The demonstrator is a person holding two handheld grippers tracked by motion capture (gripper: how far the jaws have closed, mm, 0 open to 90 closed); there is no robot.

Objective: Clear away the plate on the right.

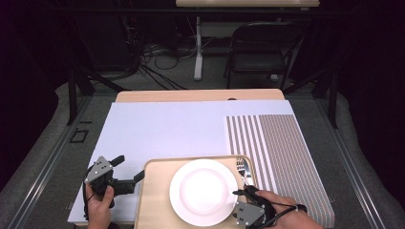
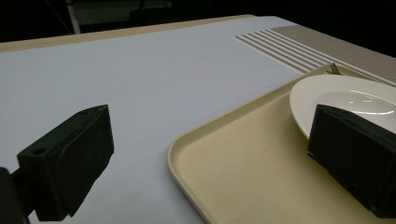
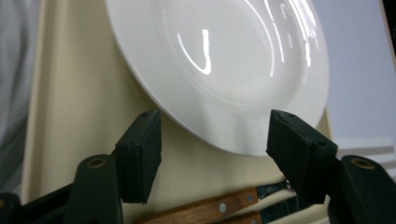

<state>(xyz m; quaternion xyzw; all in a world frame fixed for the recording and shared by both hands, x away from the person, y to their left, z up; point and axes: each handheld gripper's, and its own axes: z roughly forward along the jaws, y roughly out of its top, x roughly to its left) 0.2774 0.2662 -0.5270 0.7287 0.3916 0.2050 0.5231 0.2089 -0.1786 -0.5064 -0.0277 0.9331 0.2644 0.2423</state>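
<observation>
We note a white plate (image 1: 204, 192) lying flat on the beige tray (image 1: 153, 200) at the near edge of the table (image 1: 157, 129). The right gripper (image 1: 239, 194) sits at its right rim, fingers (image 3: 140, 154) spread wide, holding nothing. The left gripper (image 1: 129, 169) hovers at the tray's left edge, likewise agape and empty. We judge the plate rigid, glazed, slippery and breakable; the thin rim looks the best hold. A fork (image 1: 243, 169) and wooden handles (image 3: 210, 210) lie just beside it.
</observation>
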